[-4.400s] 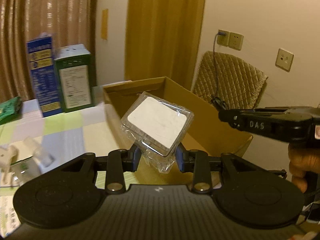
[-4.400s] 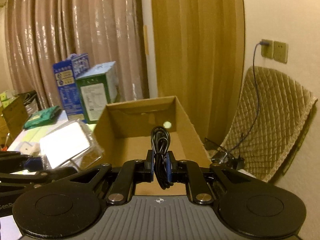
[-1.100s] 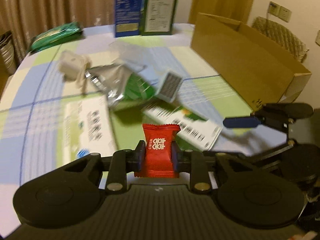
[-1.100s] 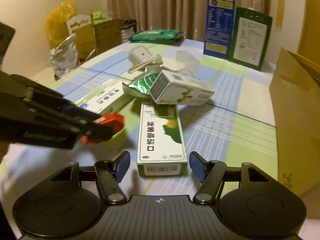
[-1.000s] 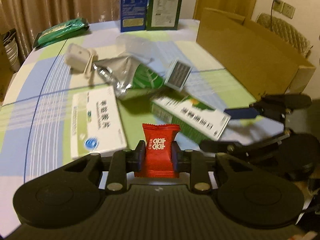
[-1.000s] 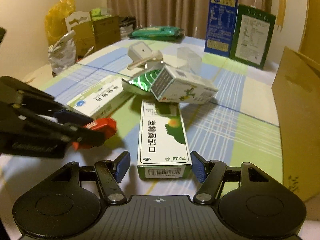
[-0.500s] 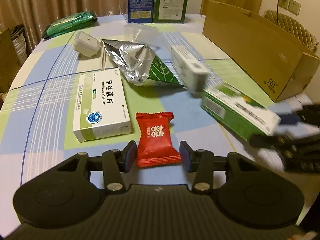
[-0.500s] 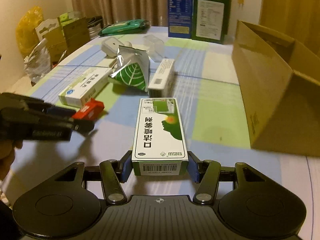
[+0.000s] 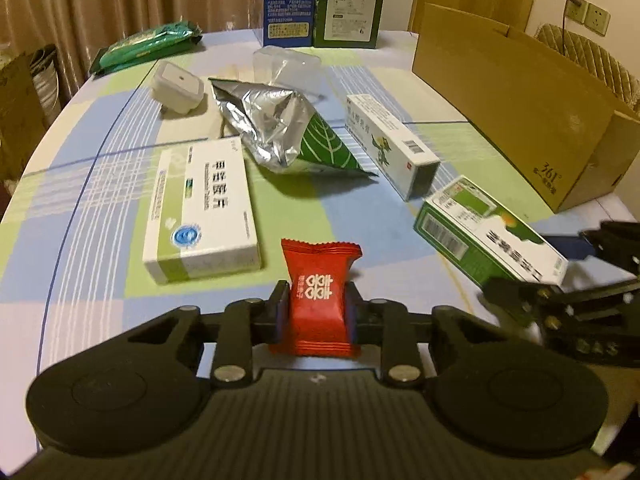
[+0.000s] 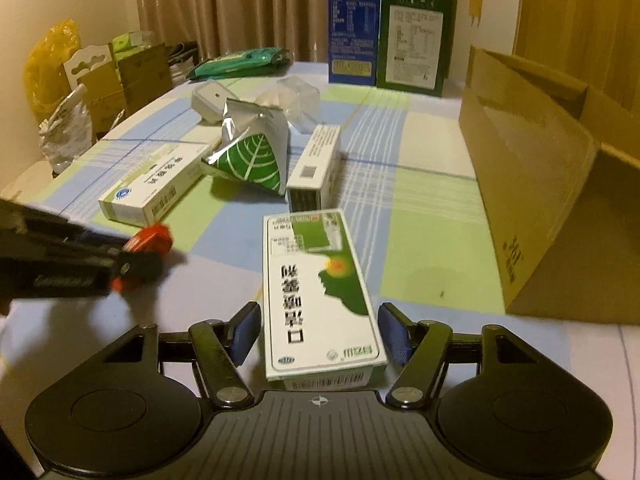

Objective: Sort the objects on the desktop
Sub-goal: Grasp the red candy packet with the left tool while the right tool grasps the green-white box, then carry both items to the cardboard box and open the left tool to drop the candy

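Note:
My left gripper (image 9: 316,312) is shut on a red candy packet (image 9: 318,296) low over the checked tablecloth (image 9: 80,216). The packet also shows in the right wrist view (image 10: 150,242). My right gripper (image 10: 320,332) is open, its blue pads on either side of a green and white medicine box (image 10: 316,292) with small gaps. That box also shows in the left wrist view (image 9: 488,232), with the right gripper (image 9: 560,264) around it.
An open cardboard box (image 9: 516,92) stands at the right. On the table lie a white medicine box (image 9: 202,200), a silver and green foil pouch (image 9: 280,132), a long white box (image 9: 390,144), a white charger (image 9: 178,86), a clear plastic tray (image 9: 286,66) and two upright cartons (image 9: 324,0).
My left gripper has shut on the red candy packet, which lay between open jaws half a second ago. My right gripper's pads now stand a little off the green box's sides.

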### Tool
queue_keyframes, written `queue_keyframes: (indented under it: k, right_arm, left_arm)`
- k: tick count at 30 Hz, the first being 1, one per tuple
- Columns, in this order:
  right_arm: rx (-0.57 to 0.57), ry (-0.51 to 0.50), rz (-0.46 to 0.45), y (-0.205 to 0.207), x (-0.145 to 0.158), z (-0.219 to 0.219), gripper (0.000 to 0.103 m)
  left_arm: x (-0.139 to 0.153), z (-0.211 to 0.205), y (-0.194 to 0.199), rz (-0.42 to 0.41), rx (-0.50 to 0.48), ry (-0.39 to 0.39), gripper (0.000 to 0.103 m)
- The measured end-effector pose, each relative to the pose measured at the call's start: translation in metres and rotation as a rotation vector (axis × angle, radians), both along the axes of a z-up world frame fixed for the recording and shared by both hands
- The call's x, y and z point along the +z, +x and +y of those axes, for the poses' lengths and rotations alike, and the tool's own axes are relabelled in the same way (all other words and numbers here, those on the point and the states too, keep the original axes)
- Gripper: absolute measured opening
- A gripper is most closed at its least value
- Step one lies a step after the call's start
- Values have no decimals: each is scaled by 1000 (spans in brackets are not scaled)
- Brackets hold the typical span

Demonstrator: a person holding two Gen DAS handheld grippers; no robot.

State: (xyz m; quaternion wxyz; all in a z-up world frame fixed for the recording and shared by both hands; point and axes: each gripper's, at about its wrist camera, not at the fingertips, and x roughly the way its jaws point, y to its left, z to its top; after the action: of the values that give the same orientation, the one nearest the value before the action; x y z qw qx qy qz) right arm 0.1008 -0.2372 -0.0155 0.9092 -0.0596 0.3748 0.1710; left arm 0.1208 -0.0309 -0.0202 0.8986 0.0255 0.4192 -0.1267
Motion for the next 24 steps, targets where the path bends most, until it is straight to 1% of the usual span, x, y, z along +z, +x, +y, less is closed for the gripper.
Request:
queue_keyframes:
  k: [3,6,16,17,18,20,24]
  right_arm:
    - [-4,1,-6,1,0,0,62]
    - [-4,1,-6,3,0,1,62]
    - [20,-30,-11,6,-2,7,62]
    - [22,-34,-10,7,-2,8,61]
    - [23,-42,-7,7,-3,8,56]
    - [31,-51,-3,6,-4,9,53]
    - [25,-57,-3,4,-2,10,52]
  left_arm:
    - [0,0,-11,4,4,-7,22]
    - [0,-5,-18,-6,-8,5,22]
    - [-3,-9,-18,-21,-14,40,25]
    - [-3,-9,-19,-21,-15,46,24]
    - [-3,-10,-19,-22,-18,50,23]
    - [-2,-11,-19,-19,-18,57,22]
    - [-1,-13,-22,-17,-20,64,21]
